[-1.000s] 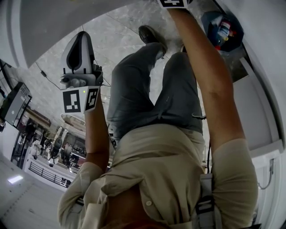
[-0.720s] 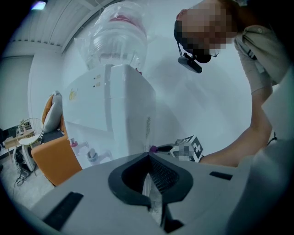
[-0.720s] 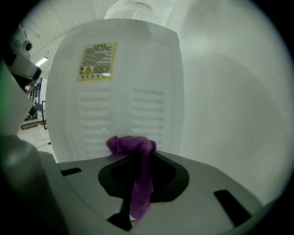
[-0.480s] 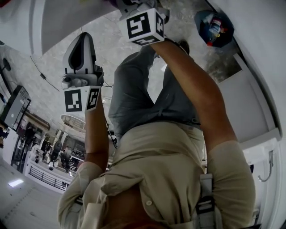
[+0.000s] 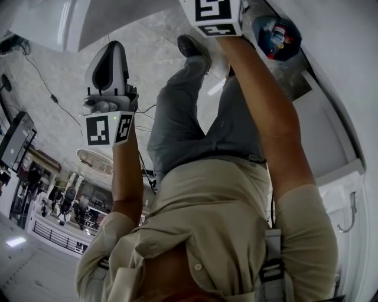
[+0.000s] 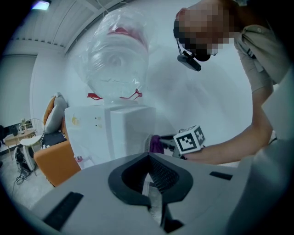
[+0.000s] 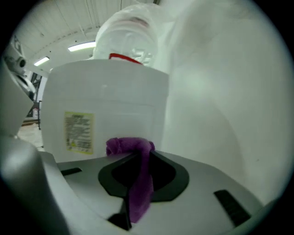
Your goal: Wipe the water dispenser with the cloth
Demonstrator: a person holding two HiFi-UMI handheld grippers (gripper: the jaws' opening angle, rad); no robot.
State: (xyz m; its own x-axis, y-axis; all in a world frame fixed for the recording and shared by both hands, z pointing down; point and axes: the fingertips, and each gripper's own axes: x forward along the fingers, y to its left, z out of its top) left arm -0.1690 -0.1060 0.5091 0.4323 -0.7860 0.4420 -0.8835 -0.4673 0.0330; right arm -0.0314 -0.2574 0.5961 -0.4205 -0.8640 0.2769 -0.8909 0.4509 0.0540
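The white water dispenser (image 7: 105, 105) fills the right gripper view, with a clear bottle (image 7: 126, 39) on top and a yellow label on its side. My right gripper (image 7: 133, 153) is shut on a purple cloth (image 7: 138, 183), whose bunched end is at the dispenser's side panel. The left gripper view shows the dispenser (image 6: 110, 133), the cloth (image 6: 155, 143) against its right side and the right gripper's marker cube (image 6: 189, 140). My left gripper (image 6: 148, 160) hangs back from the dispenser, shut with nothing in it. In the head view only the right marker cube (image 5: 212, 15) shows; the left gripper (image 5: 111, 53) points away over the floor.
An orange armchair (image 6: 55, 156) with a grey cushion stands left of the dispenser. A blue bin (image 5: 277, 35) holding bottles sits on the marble floor by the white wall. The person's legs and a shoe (image 5: 192, 46) are below the head camera.
The right gripper's marker cube came down into the head view half a second ago and has moved back up towards the top edge. The left gripper has barely moved.
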